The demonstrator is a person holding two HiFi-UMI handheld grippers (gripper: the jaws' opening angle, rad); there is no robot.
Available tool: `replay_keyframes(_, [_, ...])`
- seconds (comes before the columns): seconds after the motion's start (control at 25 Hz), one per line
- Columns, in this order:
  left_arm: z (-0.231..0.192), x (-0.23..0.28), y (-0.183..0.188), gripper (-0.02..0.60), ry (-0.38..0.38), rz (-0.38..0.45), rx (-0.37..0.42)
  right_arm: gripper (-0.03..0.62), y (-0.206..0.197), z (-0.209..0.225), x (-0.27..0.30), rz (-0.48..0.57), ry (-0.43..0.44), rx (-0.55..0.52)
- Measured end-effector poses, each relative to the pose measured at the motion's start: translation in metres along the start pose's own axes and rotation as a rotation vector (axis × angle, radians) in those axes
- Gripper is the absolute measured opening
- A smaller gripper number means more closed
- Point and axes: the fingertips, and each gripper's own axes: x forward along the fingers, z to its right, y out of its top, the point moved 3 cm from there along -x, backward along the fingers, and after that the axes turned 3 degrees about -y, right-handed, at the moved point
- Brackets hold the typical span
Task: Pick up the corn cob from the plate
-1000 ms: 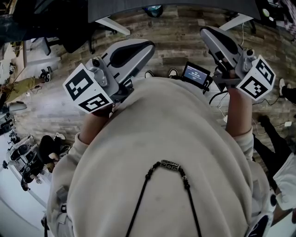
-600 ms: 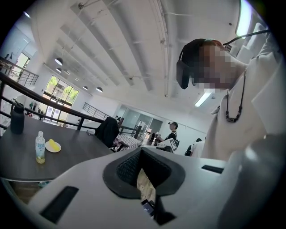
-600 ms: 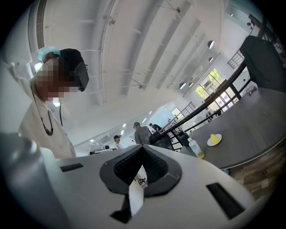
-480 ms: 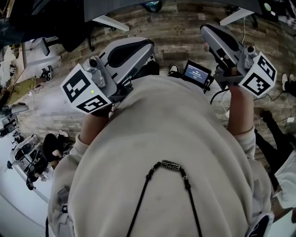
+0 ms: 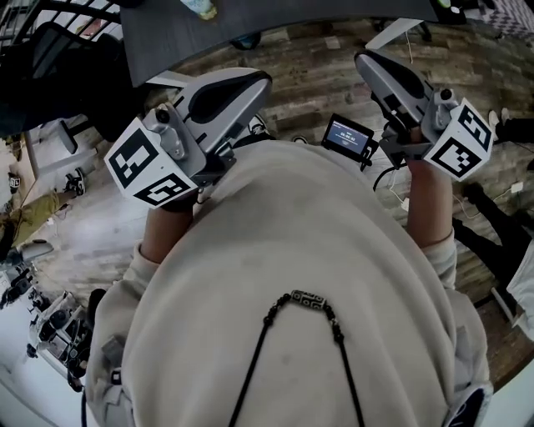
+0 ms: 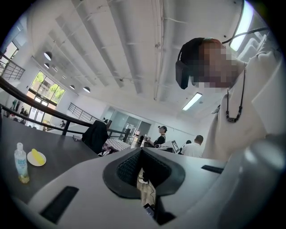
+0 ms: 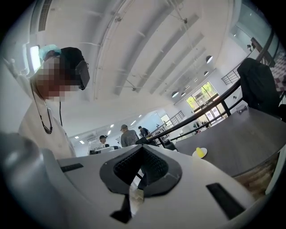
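The yellow corn cob (image 6: 37,156) lies on a small white plate (image 6: 31,160) far off on the dark table, left in the left gripper view. In the right gripper view the corn cob (image 7: 199,152) and plate (image 7: 203,151) sit at the right. My left gripper (image 6: 142,152) is shut and empty; in the head view this left gripper (image 5: 264,82) is held close to the chest. My right gripper (image 7: 143,148) is shut too with nothing in it, and the right gripper (image 5: 364,60) stays short of the table edge. Both point level.
A small clear bottle (image 6: 20,163) stands just left of the plate. The dark table (image 5: 275,18) crosses the top of the head view over a wood-plank floor (image 5: 317,79). A black chair (image 6: 95,135) stands at the table's far side, with people seated behind.
The dark table edge has come further into the head view at the top. My left gripper has drifted slightly left and up; the right one has barely moved.
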Motion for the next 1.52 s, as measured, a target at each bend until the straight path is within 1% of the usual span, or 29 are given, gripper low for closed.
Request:
replay_keyframes(0.16, [-0.013,0.004,0.001,0.003,-0.051,0.001,0.021,0.015,0.008,0.002,-0.001,0.038,-0.049,-0.042])
replay_keyframes(0.44, [-0.026,0.015,-0.002,0.003,-0.153,-0.008,0.035,0.015,0.007,0.004,-0.006,0.088,-0.117,-0.059])
replay_keyframes(0.6, [-0.032,0.007,0.0,0.003,-0.166,-0.024,0.055,0.015,0.01,-0.004,-0.001,0.103,-0.136,-0.07])
replay_keyframes(0.72, [-0.029,-0.003,0.002,0.003,-0.177,-0.031,0.068,0.015,0.015,-0.013,0.004,0.093,-0.137,-0.082])
replay_keyframes(0.96, [-0.019,-0.01,-0.018,0.003,-0.204,-0.089,0.09,0.015,0.018,-0.016,0.009,0.073,-0.128,-0.107])
replay_keyframes(1.08, [-0.01,-0.021,-0.011,0.003,-0.184,-0.084,0.099,0.015,0.028,-0.03,0.019,0.054,-0.095,-0.124])
replay_keyframes(1.28, [0.01,-0.046,0.001,0.003,-0.113,-0.057,0.102,0.015,0.037,-0.059,0.031,0.009,-0.028,-0.147])
replay_keyframes(1.4, [0.023,-0.062,0.008,0.003,-0.08,-0.033,0.106,0.015,0.043,-0.078,0.042,-0.012,0.007,-0.179])
replay_keyframes(1.52, [0.039,-0.078,0.02,0.003,-0.033,-0.004,0.103,0.015,0.048,-0.095,0.05,-0.038,0.05,-0.169])
